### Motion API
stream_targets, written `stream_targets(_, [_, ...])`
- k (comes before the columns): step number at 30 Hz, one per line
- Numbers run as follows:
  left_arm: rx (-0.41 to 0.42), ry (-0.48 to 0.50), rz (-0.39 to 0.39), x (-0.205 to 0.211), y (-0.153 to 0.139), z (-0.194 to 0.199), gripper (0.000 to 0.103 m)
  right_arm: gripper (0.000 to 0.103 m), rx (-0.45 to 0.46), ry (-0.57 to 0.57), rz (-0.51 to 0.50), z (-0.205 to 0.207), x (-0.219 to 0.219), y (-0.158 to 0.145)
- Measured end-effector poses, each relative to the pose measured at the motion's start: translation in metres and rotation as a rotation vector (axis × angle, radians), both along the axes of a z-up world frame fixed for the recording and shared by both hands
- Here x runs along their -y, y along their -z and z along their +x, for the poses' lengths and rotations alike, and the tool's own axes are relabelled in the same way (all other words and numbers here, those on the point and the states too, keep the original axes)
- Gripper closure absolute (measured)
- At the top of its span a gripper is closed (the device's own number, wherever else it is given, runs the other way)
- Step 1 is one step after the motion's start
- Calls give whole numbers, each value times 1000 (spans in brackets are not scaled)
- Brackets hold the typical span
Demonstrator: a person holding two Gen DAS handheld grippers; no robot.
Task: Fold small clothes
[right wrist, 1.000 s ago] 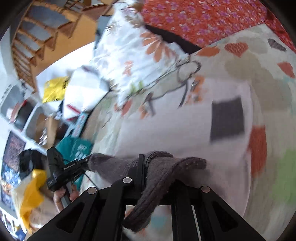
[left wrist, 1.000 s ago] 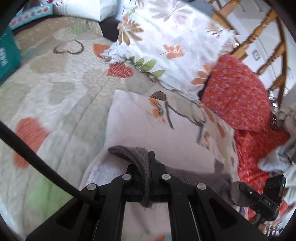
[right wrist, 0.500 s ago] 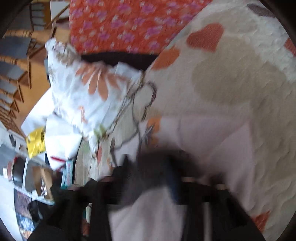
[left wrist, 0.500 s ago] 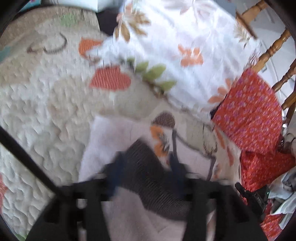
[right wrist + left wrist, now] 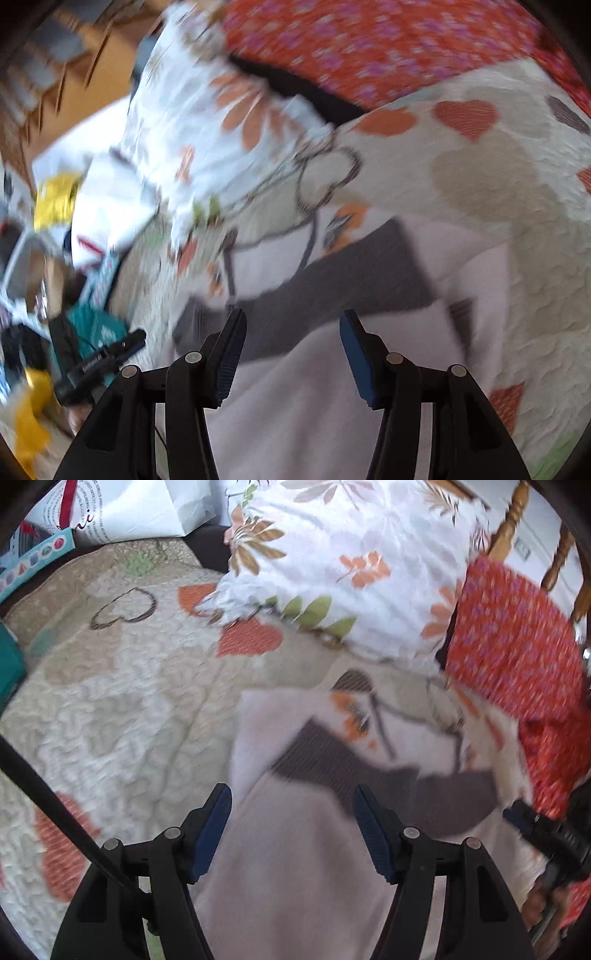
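Garment: grey knit piece [image 5: 373,775] lies flat on a pale cloth [image 5: 295,878] spread over the heart-print quilt [image 5: 110,709] of the bed, its far end toward the floral pillow [image 5: 332,554]. Left claw [image 5: 291,830] hangs above the near edge of the knit, jaws wide, nothing between them. Right claw [image 5: 291,354] likewise wide and empty, over the same near edge; the knit [image 5: 343,273] shows in that view as a dark band with a squared end away from the pillow. Both views smeared by motion, so exact fold lines are unreadable. Judgement: knit looks laid out, with folding not finished. Risks: a claw closing low may pinch the pale cloth together with the knit and drag both; uneven grips at the two ends would skew the fold; loose knit could sag or slip from a shallow bite.
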State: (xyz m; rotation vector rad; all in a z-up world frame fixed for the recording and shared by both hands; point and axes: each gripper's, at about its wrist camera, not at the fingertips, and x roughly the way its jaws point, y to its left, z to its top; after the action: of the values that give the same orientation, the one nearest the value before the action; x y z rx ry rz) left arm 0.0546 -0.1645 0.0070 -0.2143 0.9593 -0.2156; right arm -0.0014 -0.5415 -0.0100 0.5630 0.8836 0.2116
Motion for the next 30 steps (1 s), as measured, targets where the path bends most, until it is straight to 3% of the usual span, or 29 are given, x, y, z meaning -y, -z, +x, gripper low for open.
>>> stream_targets(5, [-138,82,79,-8,29,-13,36,45,-65,-6,-88,1,-8,19])
stream_targets(6, [-151,89,122,-7,35,-14,42,45,-80,5,-105,1,-6,22])
stream_targets(7, [-160,77,190,-7,40,-14,66,45,-102,23,-130,2,-4,25])
stream_targets(8, [-163,51,231,-11,43,-14,71,49,-134,59,-177,2,2,29])
stream_targets(10, [-173,6,134,-27,40,-14,71,50,-142,93,-196,1,9,29])
stream_targets(12, [-117,-26,122,-33,25,-20,71,50,-133,126,-222,-3,13,21])
stream_targets(13, [-66,-30,130,-32,13,-26,69,49,-119,142,-242,-7,15,15])
stream_targets(15, [10,-19,104,-25,-11,-41,55,48,-99,172,-256,-14,22,4])
stream_targets(17, [81,9,24,-16,-37,-61,35,47,-100,241,-246,-25,40,-2])
stream_targets(20, [206,76,-80,3,-79,-97,15,45,-165,374,-262,-43,75,4])
stream_targets(22, [287,139,-93,21,-101,-117,12,45,-206,448,-341,-55,94,14])
stream_targets(25, [371,169,-3,41,-114,-135,12,45,-244,495,-508,-65,112,33])
stream_targets(27, [402,129,71,43,-113,-135,12,32,-233,497,-542,-73,124,46])
stream_targets(28, [398,102,100,42,-110,-132,12,21,-208,517,-534,-78,128,47])
stream_targets(30, [363,47,118,37,-103,-123,12,13,-204,543,-497,-85,139,49])
